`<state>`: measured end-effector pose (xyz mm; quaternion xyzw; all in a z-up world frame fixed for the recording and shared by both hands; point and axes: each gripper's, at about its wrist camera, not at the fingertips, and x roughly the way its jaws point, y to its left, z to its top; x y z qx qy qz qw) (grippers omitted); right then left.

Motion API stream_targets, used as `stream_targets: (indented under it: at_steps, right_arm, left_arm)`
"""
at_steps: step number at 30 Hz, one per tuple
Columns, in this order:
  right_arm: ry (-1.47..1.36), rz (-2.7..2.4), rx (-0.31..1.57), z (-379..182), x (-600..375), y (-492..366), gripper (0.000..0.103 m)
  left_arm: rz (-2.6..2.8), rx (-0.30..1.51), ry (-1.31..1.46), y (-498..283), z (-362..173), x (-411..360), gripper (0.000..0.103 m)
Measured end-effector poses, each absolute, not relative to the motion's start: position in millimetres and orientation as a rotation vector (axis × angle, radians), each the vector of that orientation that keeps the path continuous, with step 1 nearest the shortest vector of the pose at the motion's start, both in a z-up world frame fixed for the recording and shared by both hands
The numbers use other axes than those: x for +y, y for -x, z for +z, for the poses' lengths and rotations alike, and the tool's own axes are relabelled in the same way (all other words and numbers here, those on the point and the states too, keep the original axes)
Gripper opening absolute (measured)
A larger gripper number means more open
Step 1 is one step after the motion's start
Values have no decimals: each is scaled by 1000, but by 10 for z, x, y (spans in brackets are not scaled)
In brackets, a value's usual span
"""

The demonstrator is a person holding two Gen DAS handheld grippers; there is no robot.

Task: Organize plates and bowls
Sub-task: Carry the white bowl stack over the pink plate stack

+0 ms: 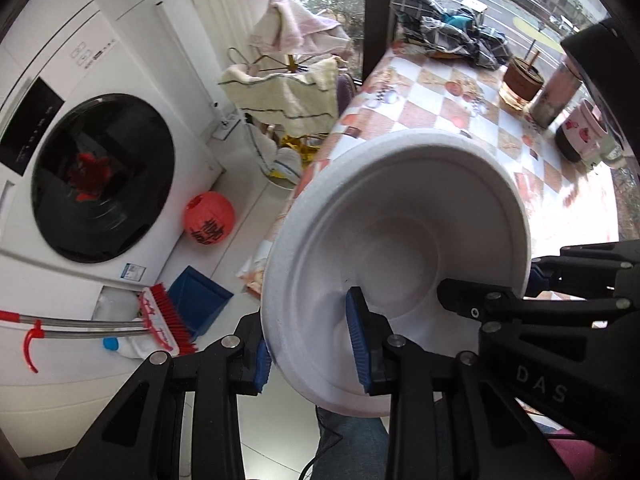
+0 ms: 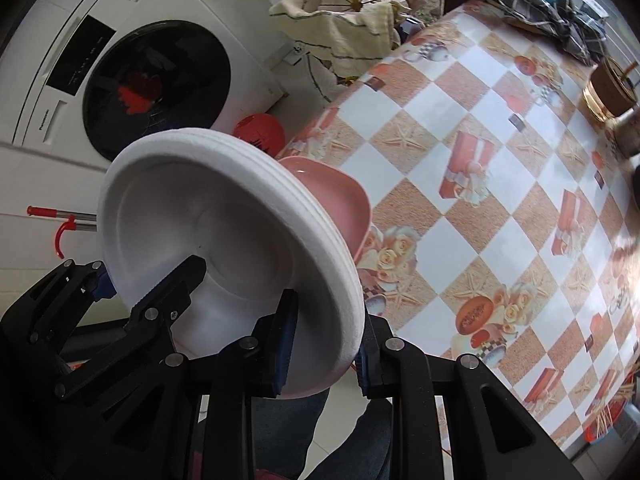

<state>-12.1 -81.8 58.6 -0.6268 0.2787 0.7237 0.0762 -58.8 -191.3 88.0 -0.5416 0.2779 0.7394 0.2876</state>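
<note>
Gripping the white plate stack (image 1: 400, 216) from both sides: left gripper (image 1: 312, 348) and right gripper (image 2: 324, 344) each clamped on its rim. Stack tilted, off the checkered table (image 2: 500, 168); pink bowl (image 2: 336, 200) under it.

White front-load washer (image 1: 80, 168) fills upper left of left-wrist view, dark round door w/ sth red inside. White tiled floor (image 1: 276, 420) below. On floor by it: orange paper lantern (image 1: 209, 218), blue dustpan (image 1: 198, 294), red-bristle broom (image 1: 166, 316). Top centre: drying rack w/ towels (image 1: 288, 88) by a dark-framed window (image 1: 376, 16); daylight, street & a red car outside. Right: table (image 2: 480, 184) w/ orange-white check cloth; dark plaid cloth bundle (image 1: 452, 28) & jars at far end.
</note>
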Motion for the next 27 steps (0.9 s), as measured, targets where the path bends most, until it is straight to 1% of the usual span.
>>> stream_targets:
  at_steps: [8,20,27]
  right_arm:
    - [1912,2188,818,546,-869,257,27]
    - [1907,2131,861,437,-751,259,27]
    - [1922,2043,858,297,-693,218,27]
  left_arm:
    - [2006,729,1475,694,865,-2001,35]
    - [1951,739,1491,759,771,-1910,35]
    - [1851,686,1528,860,601,-1805,35]
